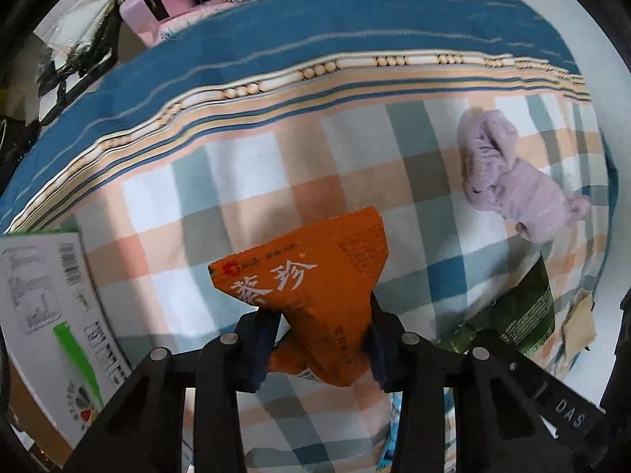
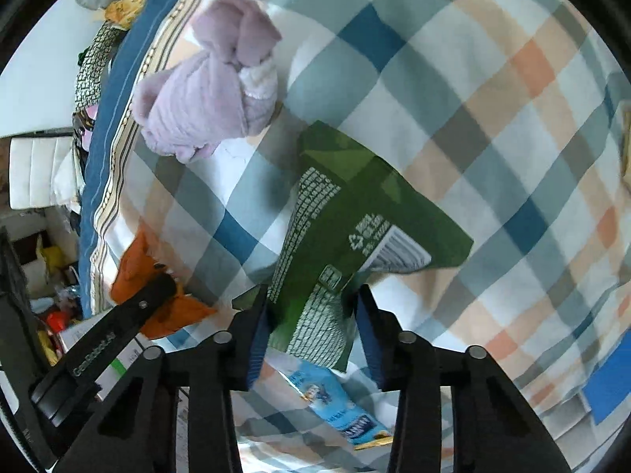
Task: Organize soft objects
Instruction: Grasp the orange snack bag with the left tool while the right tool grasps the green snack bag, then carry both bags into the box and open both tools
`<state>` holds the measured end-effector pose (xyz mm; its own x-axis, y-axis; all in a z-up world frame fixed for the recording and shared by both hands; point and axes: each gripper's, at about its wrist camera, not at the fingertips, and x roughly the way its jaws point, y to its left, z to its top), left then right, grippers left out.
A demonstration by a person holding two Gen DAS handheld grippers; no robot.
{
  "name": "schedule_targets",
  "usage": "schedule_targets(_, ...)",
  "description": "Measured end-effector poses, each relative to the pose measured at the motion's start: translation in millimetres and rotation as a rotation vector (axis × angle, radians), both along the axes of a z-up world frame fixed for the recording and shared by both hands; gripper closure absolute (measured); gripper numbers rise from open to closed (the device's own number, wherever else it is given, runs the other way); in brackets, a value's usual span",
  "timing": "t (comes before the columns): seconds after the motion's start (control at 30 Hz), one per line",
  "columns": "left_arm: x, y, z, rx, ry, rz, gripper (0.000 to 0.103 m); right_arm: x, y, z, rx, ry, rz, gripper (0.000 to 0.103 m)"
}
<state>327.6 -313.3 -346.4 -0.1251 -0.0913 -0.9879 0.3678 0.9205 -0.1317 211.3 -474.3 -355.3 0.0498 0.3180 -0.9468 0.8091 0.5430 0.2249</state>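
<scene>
My left gripper (image 1: pixel 321 339) is shut on an orange soft pack (image 1: pixel 315 280) with white Chinese characters, held above the checked bedsheet (image 1: pixel 244 181). My right gripper (image 2: pixel 311 323) is shut on a dark green soft pack (image 2: pixel 355 213) with white print and a barcode, also held over the sheet. The green pack shows at the right in the left wrist view (image 1: pixel 524 315), and the orange pack at the left in the right wrist view (image 2: pixel 138 272). A lilac plush towel bundle (image 1: pixel 512 173) lies on the bed; it also shows in the right wrist view (image 2: pixel 213 79).
A white cardboard box (image 1: pixel 51 307) with green print stands at the left of the bed. A blue-and-white packet (image 2: pixel 335 406) lies on the sheet under my right gripper. A pink case (image 1: pixel 154 0) and clutter sit beyond the blue striped border (image 1: pixel 315 31).
</scene>
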Motion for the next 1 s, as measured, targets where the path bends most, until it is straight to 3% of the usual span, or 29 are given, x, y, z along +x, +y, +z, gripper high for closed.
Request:
schedule_targets(0.27,-40.3,70.4,79.5,-0.096,-0.116,0.060,0.067,9.0,40.2,61.5,-0.056,-0.105,0.162,0.065)
schedule_targets(0.37,-45.6,117.3,112.9,-0.133,-0.156,0.115,0.067,12.3,70.9,92.4,-0.072,-0.158,0.254,0.065)
schedule_targets(0.57,-42.0,236.0,169.8,-0.115,-0.240,0.194,0.067,14.9,161.7,152.8,-0.052,-0.274,0.442,0.065)
schedule_targets(0.77,-37.0,347.2,178.3,-0.021,-0.288,0.287,0.067,24.2,270.9,185.1,-0.032,-0.328,0.614,0.065)
schedule_targets(1.0,0.9,424.3,138.2,0.062,-0.248,0.357,0.067,36.2,367.3,167.9,-0.028,-0.270,0.711,0.065)
